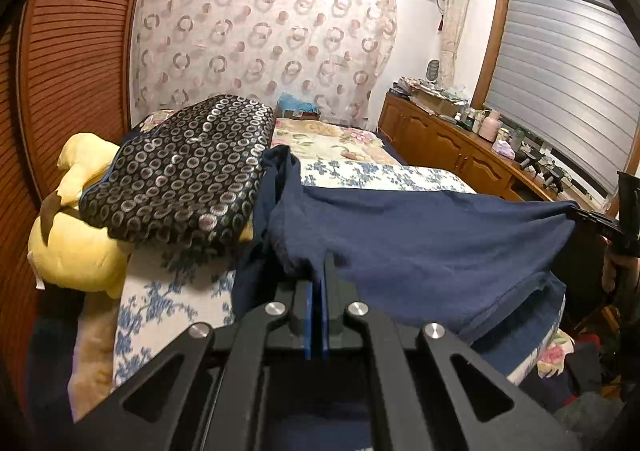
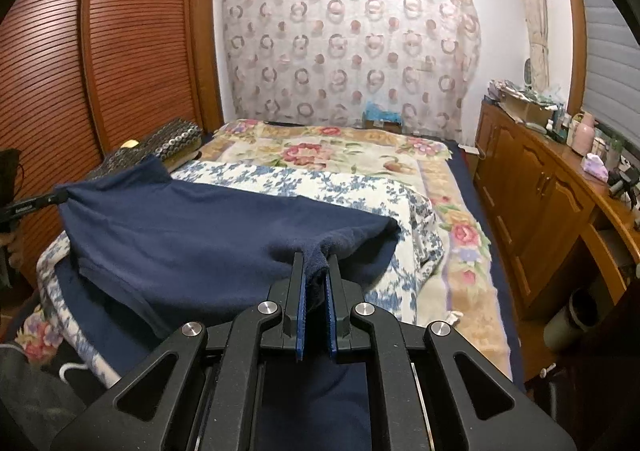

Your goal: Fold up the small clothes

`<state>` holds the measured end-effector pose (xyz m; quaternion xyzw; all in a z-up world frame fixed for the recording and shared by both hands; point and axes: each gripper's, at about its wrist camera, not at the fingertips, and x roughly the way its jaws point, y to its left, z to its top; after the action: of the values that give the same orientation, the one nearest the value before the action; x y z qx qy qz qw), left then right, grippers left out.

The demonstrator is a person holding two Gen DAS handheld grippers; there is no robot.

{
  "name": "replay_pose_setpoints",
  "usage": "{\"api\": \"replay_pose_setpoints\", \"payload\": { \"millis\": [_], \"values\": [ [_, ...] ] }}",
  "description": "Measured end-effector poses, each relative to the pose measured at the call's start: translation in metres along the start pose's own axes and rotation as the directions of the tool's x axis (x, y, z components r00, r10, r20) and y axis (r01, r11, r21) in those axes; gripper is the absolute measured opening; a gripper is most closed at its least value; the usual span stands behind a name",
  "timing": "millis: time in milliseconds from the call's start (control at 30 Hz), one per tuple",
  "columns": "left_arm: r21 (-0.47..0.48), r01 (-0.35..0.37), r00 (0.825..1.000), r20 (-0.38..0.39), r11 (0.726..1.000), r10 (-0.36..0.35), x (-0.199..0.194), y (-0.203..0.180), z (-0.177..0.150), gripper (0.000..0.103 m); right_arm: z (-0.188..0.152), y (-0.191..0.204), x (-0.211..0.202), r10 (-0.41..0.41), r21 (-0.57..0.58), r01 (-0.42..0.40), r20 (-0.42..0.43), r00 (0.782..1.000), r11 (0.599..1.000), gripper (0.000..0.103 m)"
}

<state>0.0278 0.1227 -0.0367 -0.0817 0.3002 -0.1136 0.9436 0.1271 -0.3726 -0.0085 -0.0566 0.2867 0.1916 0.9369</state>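
Navy cloth (image 1: 420,235) hangs stretched between my two claws above the floral bed (image 2: 320,155). My left gripper (image 1: 319,271) pinches one corner tight, my right gripper (image 2: 316,271) clamps the other, both tilted downward.

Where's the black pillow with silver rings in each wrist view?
Left wrist: the black pillow with silver ring pattern sits left of centre, large, on a yellow plush toy.
Right wrist: the pillow is small at mid-left, beside the brown slatted wardrobe.
Shared landmark: the ring-patterned curtain behind the bed.
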Motion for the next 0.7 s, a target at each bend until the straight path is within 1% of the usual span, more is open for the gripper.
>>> {"api": "replay_pose_setpoints", "payload": {
  "millis": [167, 300, 367, 533, 667, 700],
  "values": [
    [0.003, 0.008, 1.000, -0.002, 1.000, -0.008, -0.020, -0.003, -0.013, 0.000, -0.015, 0.000, -0.018, -0.006, -0.007, 0.006, -0.028, 1.000, 1.000, 0.005],
    [0.005, 0.007, 1.000, -0.027, 1.000, -0.007, -0.024, -0.007, -0.027, 0.000, -0.029, -0.001, -0.022, -0.001, 0.005, 0.001, -0.055, 0.998, 1.000, 0.005],
    [0.005, 0.002, 0.999, -0.049, 1.000, -0.002, -0.020, -0.008, -0.035, 0.000, -0.038, -0.001, -0.016, -0.005, 0.004, 0.005, -0.083, 0.997, 1.000, 0.005],
    [0.007, -0.043, 0.994, -0.100, 0.999, 0.043, -0.005, -0.008, -0.049, 0.000, -0.056, 0.002, 0.002, 0.009, 0.012, -0.008, -0.130, 0.992, 1.000, 0.006],
    [0.012, -0.064, 0.991, -0.117, 0.998, 0.065, 0.001, -0.006, -0.055, 0.000, -0.065, 0.000, 0.014, 0.012, 0.031, -0.007, -0.155, 0.988, 0.999, 0.006],
    [0.014, -0.067, 0.991, -0.119, 0.998, 0.068, 0.002, -0.006, -0.056, 0.000, -0.066, 0.000, 0.015, 0.009, 0.034, -0.004, -0.159, 0.987, 0.999, 0.008]
  ]
}}
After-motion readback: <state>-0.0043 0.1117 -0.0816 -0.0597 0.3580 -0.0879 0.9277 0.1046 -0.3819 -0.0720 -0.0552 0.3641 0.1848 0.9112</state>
